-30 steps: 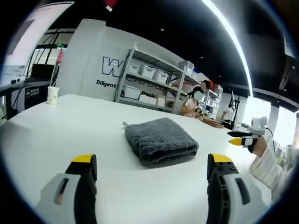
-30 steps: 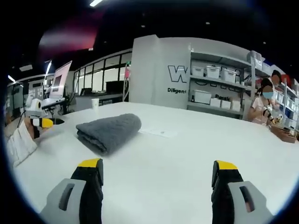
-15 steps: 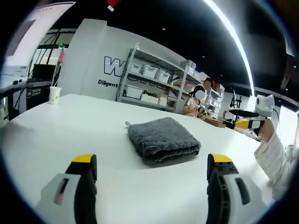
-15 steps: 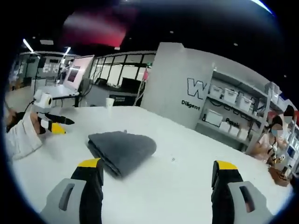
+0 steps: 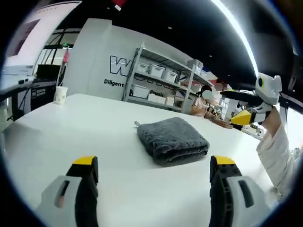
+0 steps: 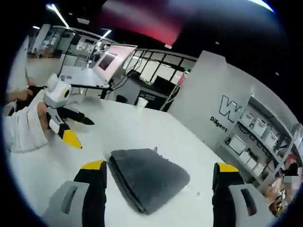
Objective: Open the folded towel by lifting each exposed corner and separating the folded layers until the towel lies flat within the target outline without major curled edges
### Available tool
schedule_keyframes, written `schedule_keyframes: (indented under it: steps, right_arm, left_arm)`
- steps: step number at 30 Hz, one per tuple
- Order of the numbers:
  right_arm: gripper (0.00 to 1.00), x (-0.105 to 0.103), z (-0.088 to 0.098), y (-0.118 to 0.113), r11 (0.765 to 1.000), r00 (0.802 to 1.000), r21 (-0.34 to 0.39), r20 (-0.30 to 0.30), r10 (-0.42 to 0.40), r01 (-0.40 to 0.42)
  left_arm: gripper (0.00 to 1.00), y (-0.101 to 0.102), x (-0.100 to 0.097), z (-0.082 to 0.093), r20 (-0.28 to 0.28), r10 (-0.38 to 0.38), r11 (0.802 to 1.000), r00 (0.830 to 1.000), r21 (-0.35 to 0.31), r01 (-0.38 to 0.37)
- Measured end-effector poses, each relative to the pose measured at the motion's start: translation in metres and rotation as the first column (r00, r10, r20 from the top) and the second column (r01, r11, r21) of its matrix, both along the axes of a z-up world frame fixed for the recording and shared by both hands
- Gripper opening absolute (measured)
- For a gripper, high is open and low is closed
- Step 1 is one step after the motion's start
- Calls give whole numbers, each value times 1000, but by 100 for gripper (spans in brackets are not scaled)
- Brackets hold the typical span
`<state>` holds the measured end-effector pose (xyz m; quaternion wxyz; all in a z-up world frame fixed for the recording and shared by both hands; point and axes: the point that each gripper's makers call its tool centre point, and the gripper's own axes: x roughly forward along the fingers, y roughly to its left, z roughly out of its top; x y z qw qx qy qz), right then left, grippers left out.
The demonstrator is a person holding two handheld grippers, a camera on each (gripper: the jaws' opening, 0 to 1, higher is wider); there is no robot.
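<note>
Right gripper wide open, empty, now hovering over the towel, having swung in from well off to its side a second ago. Left gripper likewise open and empty, near the towel's front edge, barely moved. Towel itself unchanged: folded thick on the white table, no corner lifted. Looks like the approach; unfolding not begun.

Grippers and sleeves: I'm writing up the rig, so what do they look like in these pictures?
Each gripper has two grey fingers with black inner faces and yellow tips; see the left gripper and right gripper. Seen from outside, the right gripper and left gripper show a white top, black fingers and yellow tips. The person wears white sleeves.
</note>
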<state>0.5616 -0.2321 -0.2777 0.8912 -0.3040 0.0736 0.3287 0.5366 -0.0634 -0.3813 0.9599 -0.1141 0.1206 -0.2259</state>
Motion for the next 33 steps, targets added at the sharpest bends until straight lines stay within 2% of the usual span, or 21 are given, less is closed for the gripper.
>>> schedule_keyframes:
  steps: [3,11,19,26,33]
  right_arm:
    - [90,3,-11,19,998,1000,-57,-2,31,-31]
    - [85,14,-37,52,991,996,-101,-34,86,-89]
    - [79,21,-62,68,981,989,-139,-73,126,-135]
    - [73,26,-82,70,976,984,-152,-110,140,-156]
    - [66,27,-93,73,972,979,-152,-127,158,-177]
  left_arm:
    - [97,1,0,0,1,1,1000,1000,-1,-1]
    - [97,5,0,-2,-10,14,1000,1000,4,-14]
    - [96,10,1,-3,-18,26,1000,999,7,-26]
    - [96,12,2,-4,-25,31,999,999,10,-31]
    - [96,12,3,-3,-21,32,999,999,10,-32]
